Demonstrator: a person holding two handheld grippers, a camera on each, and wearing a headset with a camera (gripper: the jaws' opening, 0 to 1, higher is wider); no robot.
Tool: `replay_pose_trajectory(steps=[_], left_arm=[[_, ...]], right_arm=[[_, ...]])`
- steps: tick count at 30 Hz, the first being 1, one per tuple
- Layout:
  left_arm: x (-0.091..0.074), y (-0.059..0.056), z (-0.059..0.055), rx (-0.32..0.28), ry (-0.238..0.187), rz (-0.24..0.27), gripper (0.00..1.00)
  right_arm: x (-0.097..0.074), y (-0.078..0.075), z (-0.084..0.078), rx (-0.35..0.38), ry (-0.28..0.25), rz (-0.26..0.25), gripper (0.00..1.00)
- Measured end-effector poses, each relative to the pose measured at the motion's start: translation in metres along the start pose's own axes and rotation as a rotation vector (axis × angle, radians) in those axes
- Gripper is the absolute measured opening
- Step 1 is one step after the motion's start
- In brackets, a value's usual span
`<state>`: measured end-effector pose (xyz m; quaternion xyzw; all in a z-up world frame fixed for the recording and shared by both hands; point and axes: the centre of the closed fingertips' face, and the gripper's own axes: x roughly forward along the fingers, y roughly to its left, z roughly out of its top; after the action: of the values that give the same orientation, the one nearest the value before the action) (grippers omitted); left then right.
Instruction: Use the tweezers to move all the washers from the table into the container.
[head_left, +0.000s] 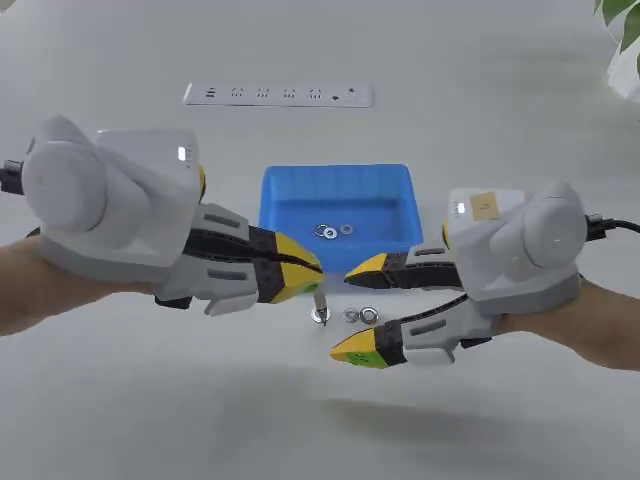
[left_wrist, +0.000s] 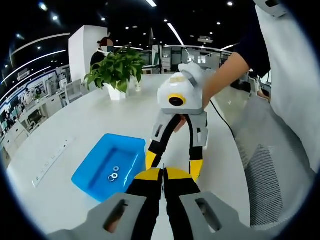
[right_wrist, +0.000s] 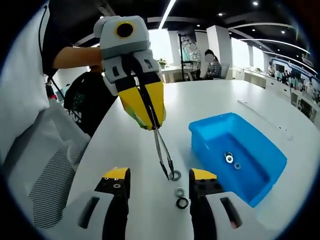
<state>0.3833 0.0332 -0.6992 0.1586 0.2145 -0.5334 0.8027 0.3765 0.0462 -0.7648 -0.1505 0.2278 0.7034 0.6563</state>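
Below the left gripper (head_left: 300, 276), clamped tight on tweezers (right_wrist: 161, 150), tips touching one washer (right_wrist: 175, 175) on the table (head_left: 150, 400). Beside it, two more washers (right_wrist: 183, 202) between wide-spread jaws of the right gripper (head_left: 343, 311). Beyond both, blue container (head_left: 275, 215) holding further washers (head_left: 330, 233).

Near side of table (head_left: 300, 430) bare, free approach. Blue container (head_left: 340, 185) just behind washers (head_left: 369, 315); right gripper (head_left: 343, 311), jaws spread, flanks them; tweezers (right_wrist: 158, 145) overhead.
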Motion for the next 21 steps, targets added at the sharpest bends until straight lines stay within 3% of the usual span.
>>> replay_pose_trajectory(steps=[3,8,14,21], left_arm=[[0.001,0.000,0.000,0.002,0.001,-0.004,0.05],[0.004,0.000,0.001,0.004,0.004,-0.011,0.05],[0.005,0.000,0.001,0.008,0.008,-0.014,0.05],[0.006,-0.001,0.000,0.009,0.012,-0.016,0.05]], right_arm=[[0.008,-0.001,0.002,-0.025,0.011,0.020,0.44],[0.014,-0.001,0.004,-0.056,0.024,0.054,0.28],[0.017,-0.001,0.000,-0.068,0.048,0.083,0.23],[0.020,-0.006,-0.002,-0.108,0.064,0.077,0.13]])
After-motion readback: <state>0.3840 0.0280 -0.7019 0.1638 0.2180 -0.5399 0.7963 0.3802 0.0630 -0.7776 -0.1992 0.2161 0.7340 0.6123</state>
